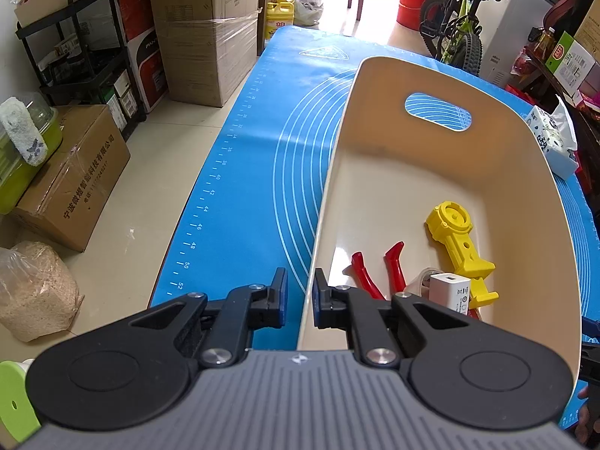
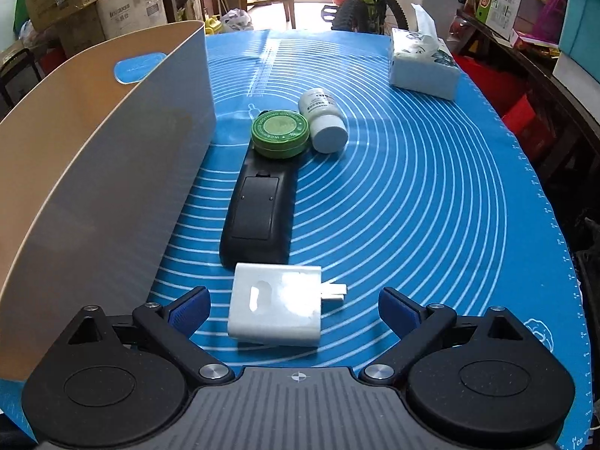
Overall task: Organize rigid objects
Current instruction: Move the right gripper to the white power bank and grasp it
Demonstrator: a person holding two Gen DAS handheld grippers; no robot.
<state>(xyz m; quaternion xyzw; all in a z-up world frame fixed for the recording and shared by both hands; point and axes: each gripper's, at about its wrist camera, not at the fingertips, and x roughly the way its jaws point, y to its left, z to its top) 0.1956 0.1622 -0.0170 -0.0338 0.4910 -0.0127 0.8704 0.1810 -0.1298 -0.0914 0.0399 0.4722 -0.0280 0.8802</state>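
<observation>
The beige bin (image 1: 532, 202) stands on the blue mat (image 1: 262, 150) near the desk's left edge, and the left gripper (image 1: 300, 292) is pinched narrowly on its near wall. Inside lie 1 yellow plastic tool (image 1: 459, 243), 1 pair of red-handled pliers (image 1: 378, 270) and 1 white charger (image 1: 450, 292). Right of the bin, the mat offers broad open room. The right gripper (image 2: 294, 307) is spread wide around 1 white power adapter (image 2: 275, 305), not touching it; beyond lie 1 black remote (image 2: 258, 213), 1 green tin (image 2: 280, 133), 1 white bottle (image 2: 324, 120) and 1 tissue pack (image 2: 422, 63).
</observation>
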